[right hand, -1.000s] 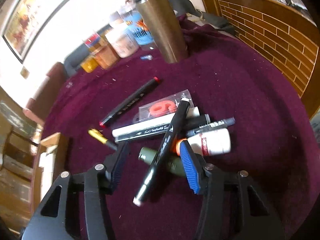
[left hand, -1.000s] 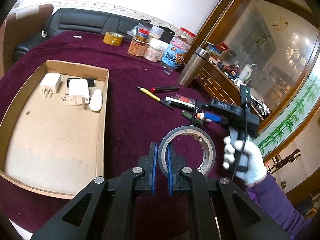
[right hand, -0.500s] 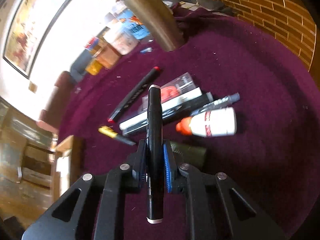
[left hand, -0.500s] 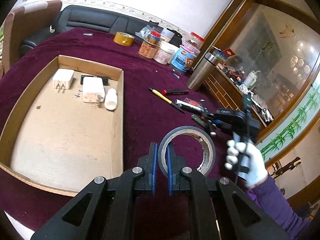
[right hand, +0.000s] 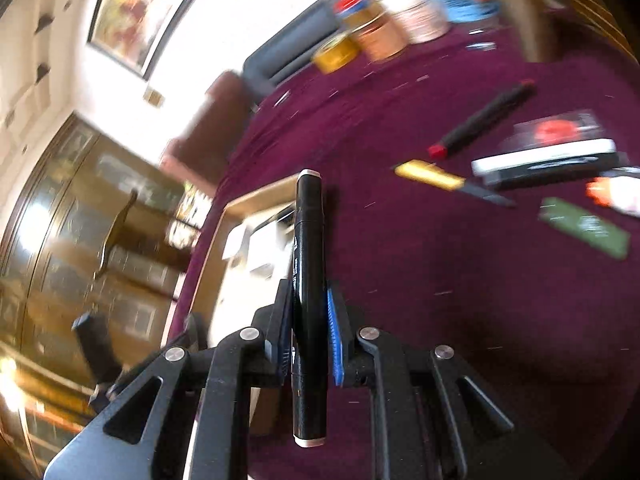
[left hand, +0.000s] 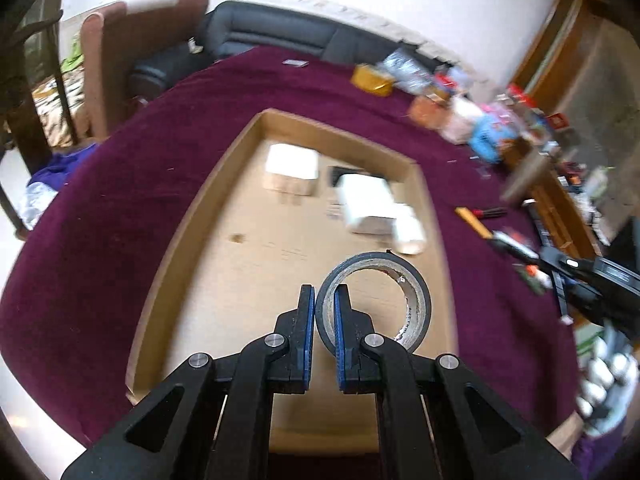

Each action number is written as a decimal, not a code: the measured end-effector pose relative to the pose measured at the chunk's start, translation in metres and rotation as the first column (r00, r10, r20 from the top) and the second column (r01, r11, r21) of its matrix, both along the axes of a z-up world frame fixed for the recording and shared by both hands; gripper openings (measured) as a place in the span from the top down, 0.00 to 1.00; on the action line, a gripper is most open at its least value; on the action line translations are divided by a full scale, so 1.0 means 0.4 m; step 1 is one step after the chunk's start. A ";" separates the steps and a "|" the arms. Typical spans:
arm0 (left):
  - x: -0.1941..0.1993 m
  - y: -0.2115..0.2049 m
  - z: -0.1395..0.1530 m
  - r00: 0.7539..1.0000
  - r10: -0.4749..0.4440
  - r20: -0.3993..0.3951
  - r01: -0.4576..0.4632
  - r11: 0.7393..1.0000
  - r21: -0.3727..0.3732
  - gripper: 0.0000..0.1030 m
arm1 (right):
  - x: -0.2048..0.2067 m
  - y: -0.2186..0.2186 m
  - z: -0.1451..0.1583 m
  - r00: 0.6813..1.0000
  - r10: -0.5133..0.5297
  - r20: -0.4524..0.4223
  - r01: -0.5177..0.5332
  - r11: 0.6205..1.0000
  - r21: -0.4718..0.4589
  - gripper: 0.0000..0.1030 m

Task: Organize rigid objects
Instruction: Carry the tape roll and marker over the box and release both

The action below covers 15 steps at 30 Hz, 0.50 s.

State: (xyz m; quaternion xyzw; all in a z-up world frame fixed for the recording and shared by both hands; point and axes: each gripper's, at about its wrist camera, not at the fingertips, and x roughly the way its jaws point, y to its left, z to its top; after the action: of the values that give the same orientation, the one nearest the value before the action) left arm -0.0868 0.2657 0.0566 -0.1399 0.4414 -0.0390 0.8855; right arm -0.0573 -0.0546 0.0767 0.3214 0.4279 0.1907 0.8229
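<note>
**Tape and marker held above the maroon table**

Maroon cloth (left hand: 120, 240) covers the table, with a dark sofa and a white wall behind it. Over the cardboard tray (left hand: 192, 216) the left gripper (left hand: 325, 308) has its blue pads pinched on the wall of a black tape roll (left hand: 416, 292), one pad inside the ring and one outside, the roll standing on edge in front of the fingers. The right gripper (right hand: 310, 320) is clamped on a black marker (right hand: 309, 216), which stands upright between the pads, its ends sticking out above and below them; white lettering runs along the barrel but is too small to read.

Inside the tray, at its far end, lie two white chargers (left hand: 292, 168) and a small white piece just beside them, blurred, perhaps a plug. On the cloth to the right sit a red-capped marker (right hand: 484, 120), a yellow-handled tool (right hand: 432, 176), a white pen (right hand: 544, 156) and a green stick (right hand: 584, 228). Jars (right hand: 416, 12) and a yellow tape roll (right hand: 336, 54) stand at the far edge, labels smeared.
</note>
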 end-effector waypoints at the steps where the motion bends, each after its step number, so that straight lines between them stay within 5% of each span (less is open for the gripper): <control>1: 0.024 0.013 -0.012 1.000 0.014 -0.025 -0.013 1.000 0.016 0.94 | 0.010 0.028 -0.001 1.000 0.022 -0.001 -0.022 1.000 -0.004 0.87; 15: 0.226 0.062 -0.086 0.982 0.104 -0.156 -0.086 0.989 0.116 0.91 | 0.107 0.294 -0.072 0.973 0.208 -0.101 -0.214 0.975 -0.050 0.86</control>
State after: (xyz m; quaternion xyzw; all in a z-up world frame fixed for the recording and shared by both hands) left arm 0.0036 0.2904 0.0221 -0.1150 0.5062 0.0390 0.8538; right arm -0.0147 0.0630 0.0479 0.2575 0.5039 0.2486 0.7861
